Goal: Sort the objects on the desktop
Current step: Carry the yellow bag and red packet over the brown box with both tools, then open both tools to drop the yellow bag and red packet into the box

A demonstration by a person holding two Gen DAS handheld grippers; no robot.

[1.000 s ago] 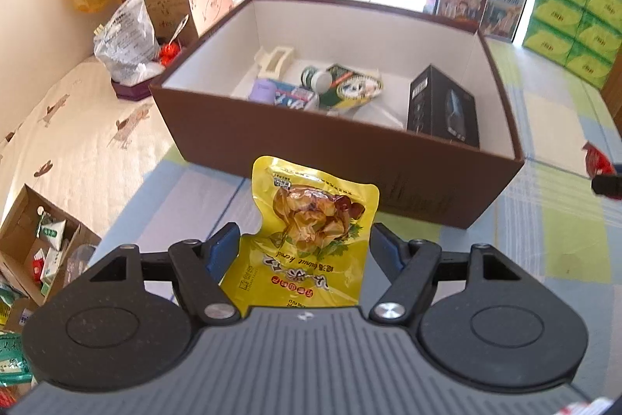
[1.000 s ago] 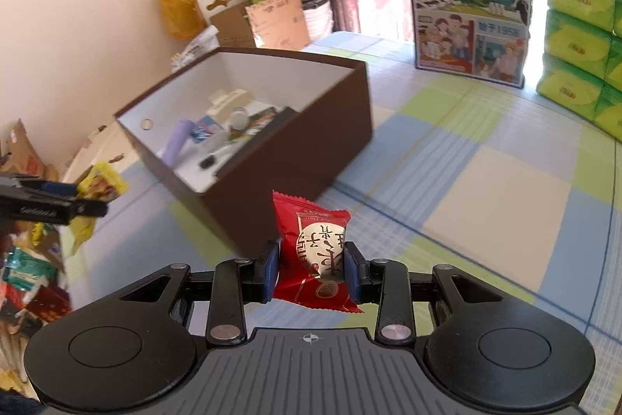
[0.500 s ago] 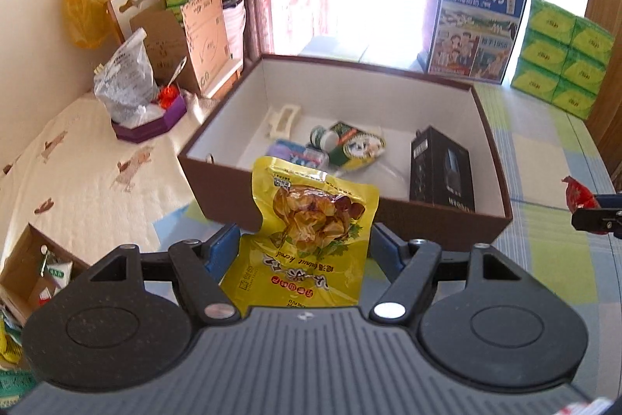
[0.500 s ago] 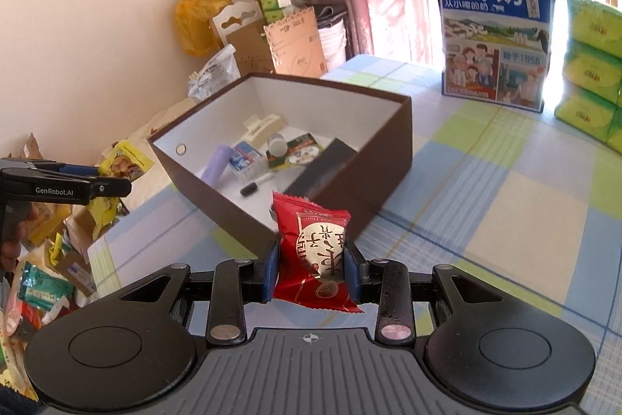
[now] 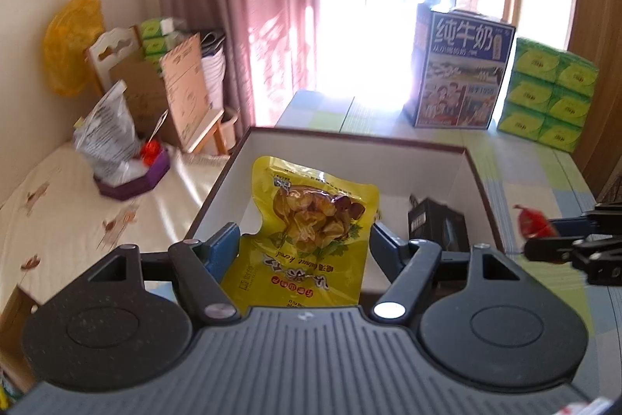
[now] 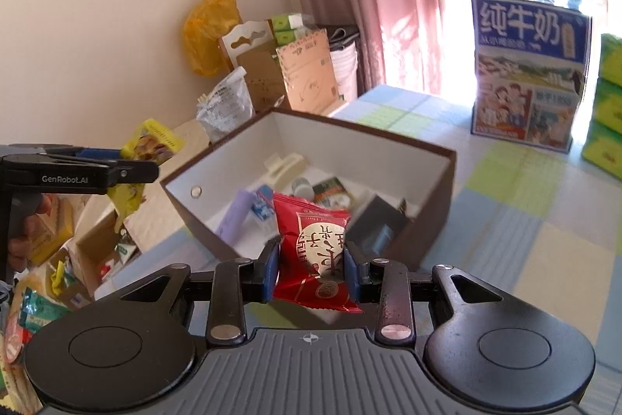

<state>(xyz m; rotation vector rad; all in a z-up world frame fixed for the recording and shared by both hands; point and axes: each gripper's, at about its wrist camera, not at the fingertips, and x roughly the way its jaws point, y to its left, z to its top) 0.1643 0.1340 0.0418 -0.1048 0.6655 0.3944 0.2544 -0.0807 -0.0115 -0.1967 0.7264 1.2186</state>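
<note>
My left gripper (image 5: pixel 305 244) is shut on a yellow snack pouch (image 5: pixel 311 224), held above the near edge of the open brown box (image 5: pixel 480 181). My right gripper (image 6: pixel 311 265) is shut on a red snack packet (image 6: pixel 315 247), raised over the box's (image 6: pixel 443 174) near corner. In the left wrist view the right gripper (image 5: pixel 544 232) shows at the right edge with the red packet (image 5: pixel 530 220). The right wrist view shows the left gripper (image 6: pixel 147 158) at the left with the yellow pouch (image 6: pixel 153 142). Inside the box lie a black carton (image 6: pixel 379 224), a purple tube (image 6: pixel 233 212) and several small items.
A blue milk carton box (image 5: pixel 462 72) and stacked green tissue packs (image 5: pixel 548 92) stand at the back of the checked tablecloth (image 6: pixel 544 220). Left of the table are cardboard boxes (image 6: pixel 303 72), a yellow bag (image 5: pixel 70 45) and a purple tray (image 5: pixel 132 181). A person's hand (image 6: pixel 23 232) holds the left gripper.
Both grippers have risen and moved toward the box with their packets; the box now sits lower and closer in both views. The grips are unchanged.
</note>
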